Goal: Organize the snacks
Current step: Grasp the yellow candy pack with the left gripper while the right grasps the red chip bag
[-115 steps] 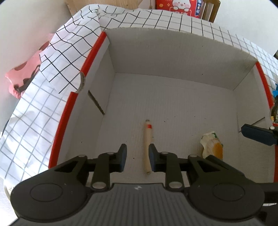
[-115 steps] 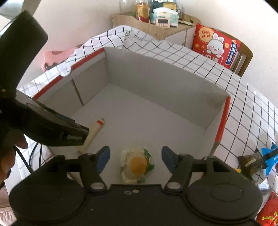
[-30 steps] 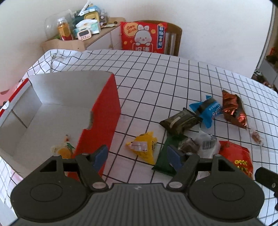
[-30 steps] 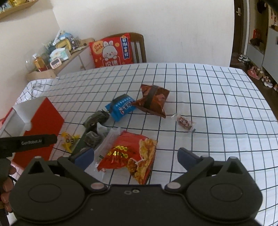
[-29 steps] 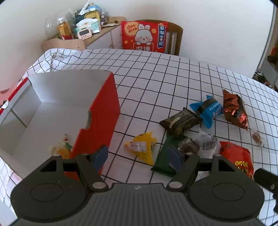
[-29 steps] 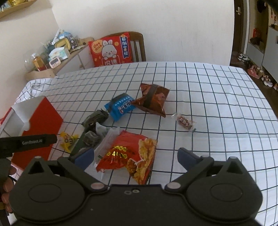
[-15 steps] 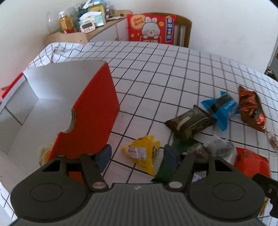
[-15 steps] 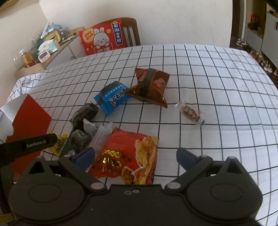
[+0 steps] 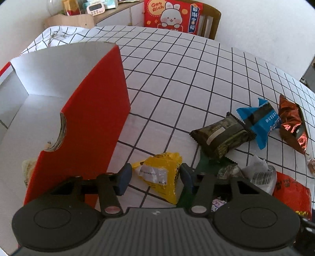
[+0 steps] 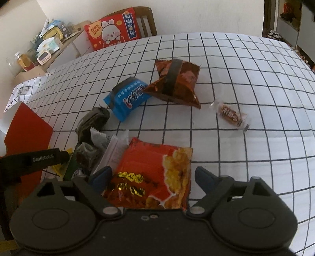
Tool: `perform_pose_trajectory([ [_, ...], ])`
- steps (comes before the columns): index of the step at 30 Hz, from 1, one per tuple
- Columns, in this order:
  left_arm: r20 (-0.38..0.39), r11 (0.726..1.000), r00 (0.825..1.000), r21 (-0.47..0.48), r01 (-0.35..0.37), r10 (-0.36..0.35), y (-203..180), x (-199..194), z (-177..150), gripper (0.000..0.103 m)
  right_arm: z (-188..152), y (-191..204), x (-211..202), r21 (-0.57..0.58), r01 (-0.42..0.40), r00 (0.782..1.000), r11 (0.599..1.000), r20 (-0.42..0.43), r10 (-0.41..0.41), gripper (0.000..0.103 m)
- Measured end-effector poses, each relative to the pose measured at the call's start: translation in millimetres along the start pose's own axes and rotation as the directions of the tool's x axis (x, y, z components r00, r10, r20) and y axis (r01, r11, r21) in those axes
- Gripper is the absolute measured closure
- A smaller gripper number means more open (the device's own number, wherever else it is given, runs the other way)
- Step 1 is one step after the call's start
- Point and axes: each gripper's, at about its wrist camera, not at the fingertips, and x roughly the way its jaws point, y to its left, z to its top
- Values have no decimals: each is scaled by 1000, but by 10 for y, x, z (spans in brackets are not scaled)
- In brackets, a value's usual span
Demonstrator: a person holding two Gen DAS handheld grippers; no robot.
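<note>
My left gripper [image 9: 154, 176] is open, its jaws on either side of a yellow snack packet [image 9: 159, 172] that lies on the checked cloth beside the red box [image 9: 88, 110]. My right gripper [image 10: 151, 177] is open around the near end of a big red chip bag [image 10: 155, 173]. Further off lie a blue packet [image 10: 128, 96], a dark olive packet [image 9: 222, 135], a brown foil bag [image 10: 177, 82] and a small wrapped candy [image 10: 229, 113]. A snack [image 9: 27, 167] lies inside the box, mostly hidden by its wall.
A dark green wrapper [image 9: 206, 165] and a clear wrapped piece [image 9: 259, 173] lie between the two grippers. The left gripper's body [image 10: 33, 159] shows at the left of the right wrist view. A chair with a red cushion [image 9: 173, 15] and a cluttered cabinet [image 10: 47, 51] stand beyond the table.
Both grippers left the box and came over the snack pile. The left one has lowered around the yellow packet, the right one around the red chip bag.
</note>
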Motion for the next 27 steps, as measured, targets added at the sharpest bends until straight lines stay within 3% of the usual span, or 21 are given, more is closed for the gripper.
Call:
perform_pose_trajectory([
  [11, 0, 1000, 1000, -11, 20, -20, 61, -23, 10, 60, -47, 19, -71, 16, 11, 1000, 1000, 6, -12, 26],
  [13, 5, 1000, 1000, -8, 21, -21, 73, -39, 8, 68, -59, 16, -111, 18, 11, 1000, 1000, 14, -11, 28],
  [18, -1, 1000, 1000, -6, 21, -21, 116, -89, -9, 69, -87, -9, -252, 39, -12, 999, 999, 35, 11, 30],
  [27, 8, 996, 996, -1, 85, -85, 152, -393, -98, 69, -186, 85, -600, 17, -52, 997, 998, 60, 51, 31],
])
